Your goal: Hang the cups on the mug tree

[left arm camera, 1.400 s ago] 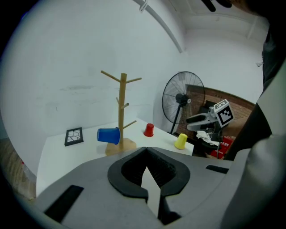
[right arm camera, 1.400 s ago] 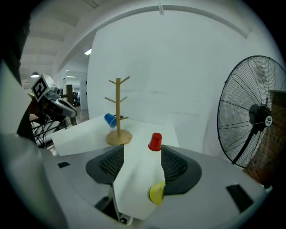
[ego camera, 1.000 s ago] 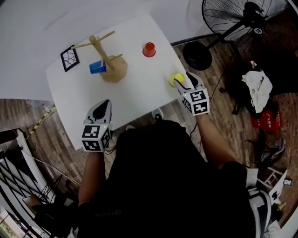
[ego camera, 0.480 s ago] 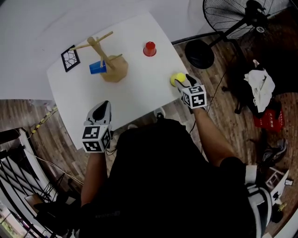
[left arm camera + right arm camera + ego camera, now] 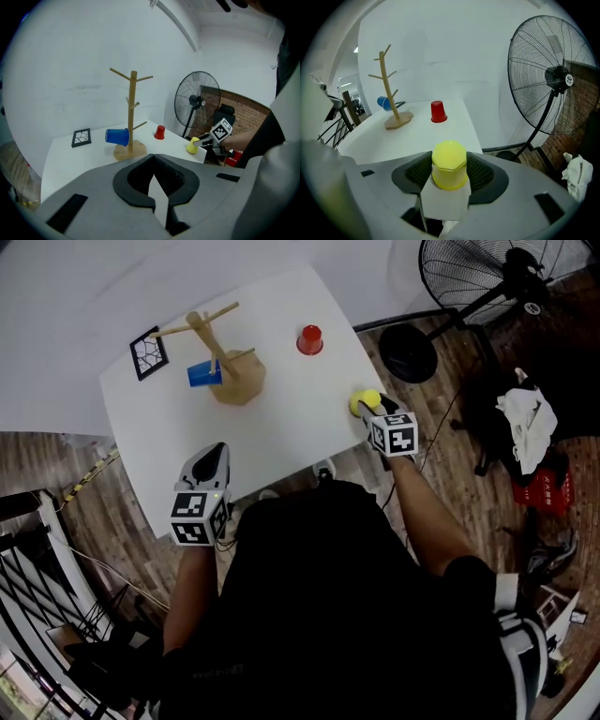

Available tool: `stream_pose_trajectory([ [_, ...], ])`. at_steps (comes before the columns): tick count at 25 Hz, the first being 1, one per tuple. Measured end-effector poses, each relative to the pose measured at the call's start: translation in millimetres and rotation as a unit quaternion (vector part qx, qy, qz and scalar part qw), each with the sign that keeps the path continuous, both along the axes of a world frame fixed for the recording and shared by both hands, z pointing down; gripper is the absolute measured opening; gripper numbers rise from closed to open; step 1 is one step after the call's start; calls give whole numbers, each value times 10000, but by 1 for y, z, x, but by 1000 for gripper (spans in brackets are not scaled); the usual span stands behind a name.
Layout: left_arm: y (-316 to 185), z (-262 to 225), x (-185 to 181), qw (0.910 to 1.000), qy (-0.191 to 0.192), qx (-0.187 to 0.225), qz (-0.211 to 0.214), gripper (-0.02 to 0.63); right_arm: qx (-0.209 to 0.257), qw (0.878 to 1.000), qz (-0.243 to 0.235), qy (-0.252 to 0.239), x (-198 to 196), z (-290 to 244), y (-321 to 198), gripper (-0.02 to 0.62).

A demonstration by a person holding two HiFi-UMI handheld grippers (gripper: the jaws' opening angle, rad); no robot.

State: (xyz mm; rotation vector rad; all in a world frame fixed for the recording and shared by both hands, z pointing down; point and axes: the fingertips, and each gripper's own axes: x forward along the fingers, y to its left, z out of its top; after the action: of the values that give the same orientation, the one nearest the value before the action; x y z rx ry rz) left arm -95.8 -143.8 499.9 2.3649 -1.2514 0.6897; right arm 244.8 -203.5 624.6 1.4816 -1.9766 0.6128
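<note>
The wooden mug tree (image 5: 225, 367) stands at the back of the white table (image 5: 281, 437), with a blue cup (image 5: 202, 374) lying sideways on one of its low pegs. A red cup (image 5: 309, 338) stands upside down to the tree's right. At the table's right corner sits an upturned yellow cup (image 5: 364, 401) with my right gripper (image 5: 370, 410) around it. In the right gripper view the pads press both sides of the yellow cup (image 5: 449, 164). My left gripper (image 5: 211, 457) hovers over the table's near edge, shut and holding nothing (image 5: 154, 180).
A small black picture frame (image 5: 149, 353) lies at the table's far left corner. A standing fan (image 5: 487, 287) is on the wooden floor to the right, beside a pile of cloth (image 5: 523, 418). A black railing (image 5: 28, 568) is at lower left.
My right gripper has slid forward along the table's corner until its jaws flank the yellow cup. The left gripper has stayed put.
</note>
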Motion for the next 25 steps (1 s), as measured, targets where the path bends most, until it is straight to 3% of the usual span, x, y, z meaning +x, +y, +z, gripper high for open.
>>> stream_pose_trajectory([
  [15,-1,-11,-7,9997,92,125,-190,17,704,9946,-752,-108,-42,-69,-26,225],
  [25,3,-12,-14,9992,104,182,-336,17,1861,9713,-1176,-901,-97,-179,-53,225],
])
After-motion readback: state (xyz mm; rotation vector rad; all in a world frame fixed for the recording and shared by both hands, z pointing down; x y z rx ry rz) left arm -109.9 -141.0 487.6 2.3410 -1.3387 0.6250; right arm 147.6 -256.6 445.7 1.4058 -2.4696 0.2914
